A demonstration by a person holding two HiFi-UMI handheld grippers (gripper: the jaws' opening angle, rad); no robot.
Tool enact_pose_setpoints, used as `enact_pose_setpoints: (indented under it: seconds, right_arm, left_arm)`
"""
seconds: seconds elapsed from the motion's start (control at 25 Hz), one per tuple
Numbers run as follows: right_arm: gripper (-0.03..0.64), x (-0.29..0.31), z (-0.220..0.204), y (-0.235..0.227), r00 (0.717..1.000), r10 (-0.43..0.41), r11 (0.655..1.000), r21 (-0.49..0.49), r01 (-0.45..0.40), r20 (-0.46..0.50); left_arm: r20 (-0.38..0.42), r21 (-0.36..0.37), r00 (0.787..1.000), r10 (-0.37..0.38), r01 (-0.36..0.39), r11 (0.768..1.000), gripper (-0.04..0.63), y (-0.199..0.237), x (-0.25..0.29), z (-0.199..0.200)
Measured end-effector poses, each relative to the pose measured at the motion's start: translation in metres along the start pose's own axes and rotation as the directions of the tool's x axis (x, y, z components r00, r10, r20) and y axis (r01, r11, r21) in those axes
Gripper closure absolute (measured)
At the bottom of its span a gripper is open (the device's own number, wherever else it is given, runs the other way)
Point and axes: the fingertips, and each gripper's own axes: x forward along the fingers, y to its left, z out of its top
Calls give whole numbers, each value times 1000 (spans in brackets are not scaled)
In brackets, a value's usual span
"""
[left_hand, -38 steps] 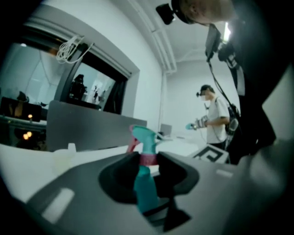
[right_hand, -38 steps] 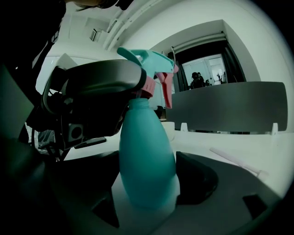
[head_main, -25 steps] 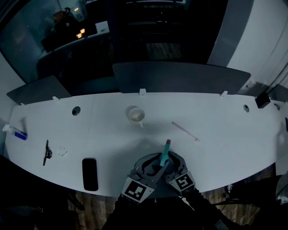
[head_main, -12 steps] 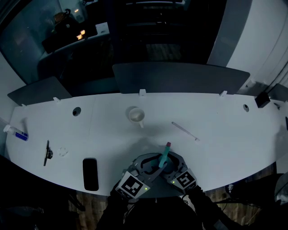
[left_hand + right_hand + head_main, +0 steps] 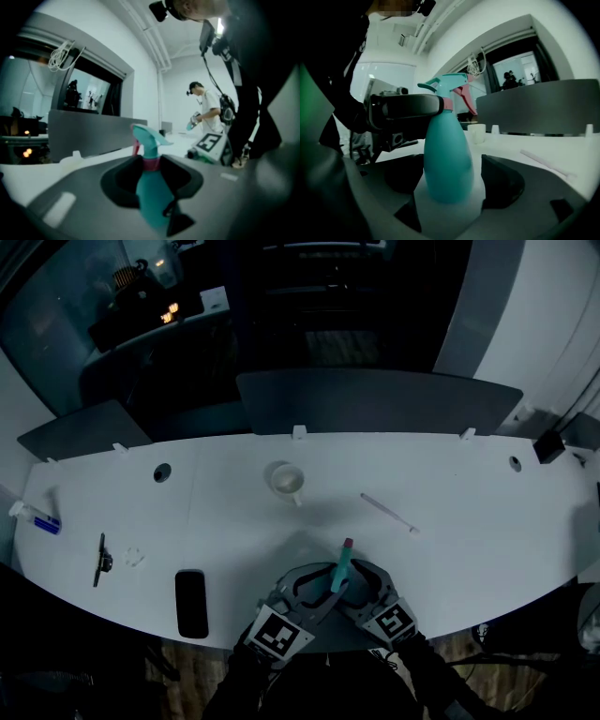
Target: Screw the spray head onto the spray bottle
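Observation:
A teal spray bottle (image 5: 340, 568) with a pink collar stands near the table's front edge, its teal spray head (image 5: 147, 138) on top. My left gripper (image 5: 151, 164) is shut on the pink collar under the head, and its dark jaw also shows across the collar in the right gripper view. My right gripper (image 5: 452, 180) has its jaws on either side of the bottle's body (image 5: 447, 159). A thin pale strip shows between the body and the right-hand jaw. In the head view both grippers meet round the bottle, with the left gripper (image 5: 323, 585) beside the right gripper (image 5: 364, 585).
On the white table (image 5: 469, 549) lie a white cup (image 5: 285, 481), a thin white tube (image 5: 388, 514), a black slab (image 5: 191, 603), a black tool (image 5: 98, 559) and a small blue-labelled bottle (image 5: 36, 518). Dark partitions (image 5: 375, 399) line the far side. A person (image 5: 206, 105) stands beyond.
The left gripper's marker cube has shifted slightly to the left and turned a little. The right one has moved slightly to the right. The bottle stays in place between them.

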Motion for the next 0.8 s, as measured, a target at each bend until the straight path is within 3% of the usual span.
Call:
enact_pose_setpoints:
  seconds: [0.08, 0.16, 0.36, 0.44, 0.56, 0.64, 0.72, 0.8]
  right_arm:
    - [250, -7, -5, 1, 990, -135, 991, 20, 136, -35]
    - [250, -5, -8, 4, 974, -214, 977, 4, 215, -71]
    - [262, 8, -2, 5, 968, -244, 969, -53, 241, -65]
    - [265, 10, -1, 7, 984, -171, 984, -54, 168, -48]
    - [265, 8, -3, 16, 998, 47, 994, -96, -51, -44]
    - [265, 6, -11, 22, 968, 234, 957, -157, -245, -90]
    - [265, 4, -16, 26, 909, 388, 892, -187, -412, -153]
    - [265, 5, -16, 28, 866, 462, 854, -167, -492, -192]
  left_arm:
    - [11, -8, 996, 85, -85, 996, 463, 3, 0, 1]
    - [13, -15, 987, 162, -162, 987, 463, 4, 1, 1]
    - [30, -43, 963, 266, -265, 963, 463, 4, -2, 2]
    - [40, -59, 970, 238, -235, 970, 462, 5, -3, 2]
    - [61, -56, 993, 103, -100, 993, 462, 0, -9, 2]
    - [60, -35, 998, -16, 18, 999, 462, -6, -14, 2]
    - [27, -9, 994, -109, 109, 994, 460, -11, -18, -4]
    - [-9, 7, 990, -139, 139, 990, 460, -10, -20, -12]
